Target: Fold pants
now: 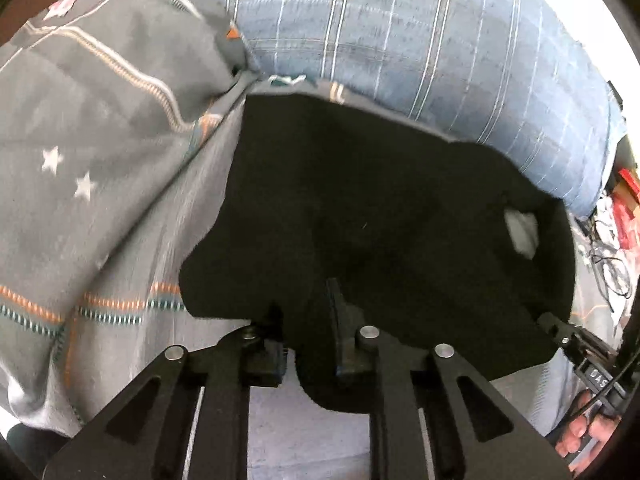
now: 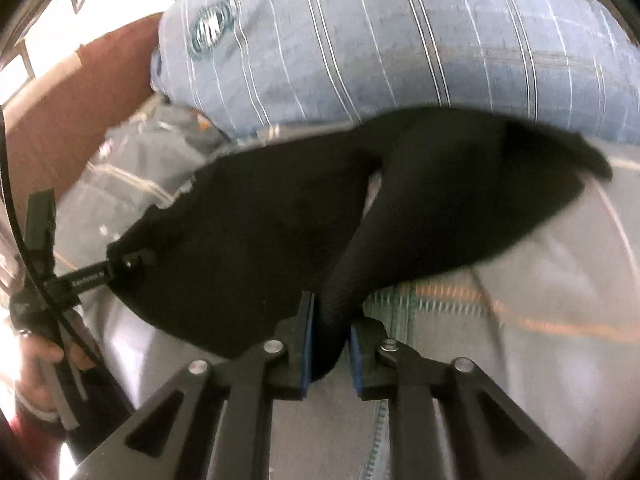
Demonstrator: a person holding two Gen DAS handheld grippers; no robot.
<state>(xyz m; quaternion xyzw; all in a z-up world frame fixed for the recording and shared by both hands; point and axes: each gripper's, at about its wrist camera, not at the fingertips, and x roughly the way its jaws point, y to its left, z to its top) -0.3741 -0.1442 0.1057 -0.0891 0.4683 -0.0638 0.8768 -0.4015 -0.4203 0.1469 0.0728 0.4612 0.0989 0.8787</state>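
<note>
Black pants [image 1: 380, 220] lie spread on a grey bed sheet, a white label [image 1: 520, 232] showing near their right side. My left gripper [image 1: 308, 324] is shut on their near edge, with the dark cloth bunched between the fingers. The right gripper [image 1: 560, 332] grips the same edge further right. In the right wrist view the pants [image 2: 248, 240] are lifted and twisted into a ridge. My right gripper [image 2: 330, 344] is shut on that ribbed edge between its blue pads [image 2: 306, 344]. The left gripper [image 2: 128, 260] holds the cloth at far left.
A blue striped pillow [image 1: 400, 40] [image 2: 360, 40] lies just behind the pants. A grey blanket with stars [image 1: 100, 140] is heaped at the left. The sheet [image 1: 120, 304] has orange and teal stripes. Cables and red clutter [image 1: 612, 248] sit off the right side. A brown headboard [image 2: 60, 120] stands beyond.
</note>
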